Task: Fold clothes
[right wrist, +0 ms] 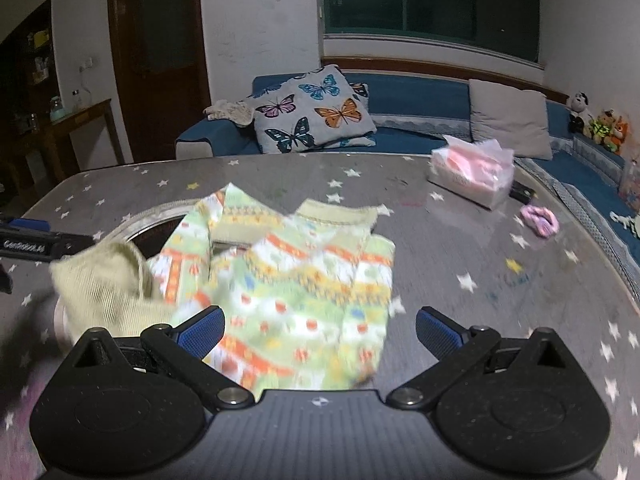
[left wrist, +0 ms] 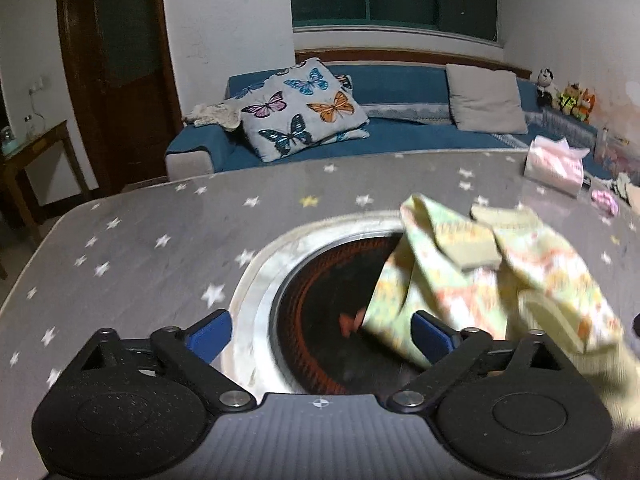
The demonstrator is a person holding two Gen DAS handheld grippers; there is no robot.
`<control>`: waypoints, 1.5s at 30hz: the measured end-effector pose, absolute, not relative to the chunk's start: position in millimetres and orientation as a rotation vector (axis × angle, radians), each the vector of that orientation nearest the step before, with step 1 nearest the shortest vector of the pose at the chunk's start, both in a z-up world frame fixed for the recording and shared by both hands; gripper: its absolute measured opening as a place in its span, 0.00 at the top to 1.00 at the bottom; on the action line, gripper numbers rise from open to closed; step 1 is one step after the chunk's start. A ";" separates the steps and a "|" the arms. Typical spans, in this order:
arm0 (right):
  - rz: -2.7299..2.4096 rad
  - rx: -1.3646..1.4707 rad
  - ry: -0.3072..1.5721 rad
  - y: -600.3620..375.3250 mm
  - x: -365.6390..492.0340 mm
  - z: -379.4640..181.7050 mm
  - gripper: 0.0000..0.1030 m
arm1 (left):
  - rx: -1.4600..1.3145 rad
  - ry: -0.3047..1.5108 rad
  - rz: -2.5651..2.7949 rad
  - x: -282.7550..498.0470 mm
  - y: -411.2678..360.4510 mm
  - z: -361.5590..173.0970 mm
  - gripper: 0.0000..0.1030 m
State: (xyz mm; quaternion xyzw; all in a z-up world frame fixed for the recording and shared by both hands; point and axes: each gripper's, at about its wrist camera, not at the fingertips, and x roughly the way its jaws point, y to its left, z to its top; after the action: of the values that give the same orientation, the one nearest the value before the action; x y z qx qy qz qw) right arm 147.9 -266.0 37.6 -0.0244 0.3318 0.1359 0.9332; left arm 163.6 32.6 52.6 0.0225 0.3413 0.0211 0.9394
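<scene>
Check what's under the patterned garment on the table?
The garment lies partly over the round heater well set in the starred table, partly on the tabletop. Glowing orange coils show beside it; whatever sits beneath the cloth is hidden.

A tissue pack (right wrist: 472, 170) and pink scrunchie (right wrist: 539, 221) lie on the star-patterned table (right wrist: 500, 300).

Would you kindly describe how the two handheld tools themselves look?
Both the left tool and the right tool look alike: black bodies with round textured hubs, angular black linkage arms with silver rivets, ribbed blue finger pads, and a small white crosshair mark. No cables or sleeves show.
</scene>
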 end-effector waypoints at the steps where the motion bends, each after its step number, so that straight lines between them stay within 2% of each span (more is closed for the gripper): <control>1: 0.285 -0.052 0.682 -263.6 154.5 38.7 0.01 | 0.044 0.698 0.031 171.6 31.0 53.5 0.12; 5: 0.314 -0.064 0.705 -252.4 181.4 40.3 0.05 | 0.037 0.708 -0.018 205.0 23.5 55.1 0.19; 13: 0.383 -0.108 0.758 -223.2 230.7 34.9 0.13 | 0.006 0.767 -0.114 272.0 7.2 40.0 0.19; 15: 0.400 -0.116 0.772 -216.1 239.1 30.7 0.16 | -0.002 0.803 -0.128 286.9 4.5 30.3 0.23; 17: 0.417 -0.128 0.791 -207.9 248.6 24.9 0.18 | -0.009 0.836 -0.145 299.2 2.6 21.4 0.30; 20: 0.426 -0.155 0.815 -198.0 257.8 15.0 0.21 | -0.041 0.888 -0.185 312.6 2.5 9.1 0.54; 22: 0.425 -0.186 0.839 -191.8 262.3 5.5 0.29 | -0.072 0.916 -0.210 318.0 3.3 2.2 0.82; 24: 0.422 -0.205 0.855 -189.0 264.8 -1.7 0.44 | -0.091 0.912 -0.224 317.3 3.7 0.4 0.93; 25: 0.416 -0.204 0.861 -190.5 264.8 -3.5 0.49 | -0.091 0.897 -0.224 314.5 3.6 1.9 0.94; 27: 0.406 -0.200 0.871 -194.0 264.6 -6.5 0.70 | -0.079 0.855 -0.216 305.0 4.7 8.6 0.96; 29: 0.394 -0.174 0.864 -203.6 260.8 -3.1 0.83 | -0.070 0.816 -0.189 293.6 9.2 17.1 0.96; 32: 0.357 -0.153 0.830 -220.2 250.6 6.8 0.94 | -0.088 0.774 -0.149 274.2 22.2 30.5 0.97; 39: 0.248 -0.070 0.734 -275.7 209.2 35.9 0.99 | -0.118 0.683 -0.021 203.6 64.8 61.4 0.97; 44: 0.203 -0.035 0.726 -306.7 177.6 43.0 0.98 | -0.162 0.672 0.052 140.5 91.7 65.0 0.97; 45: 0.206 -0.040 0.728 -306.7 173.9 43.4 0.96 | -0.164 0.677 0.070 127.1 95.1 62.5 0.97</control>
State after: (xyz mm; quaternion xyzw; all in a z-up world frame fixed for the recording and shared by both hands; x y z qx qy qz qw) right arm 173.9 -306.7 43.4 -0.0193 0.3555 0.1004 0.9291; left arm 127.1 95.1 62.5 -0.0802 0.3314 0.0342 0.9394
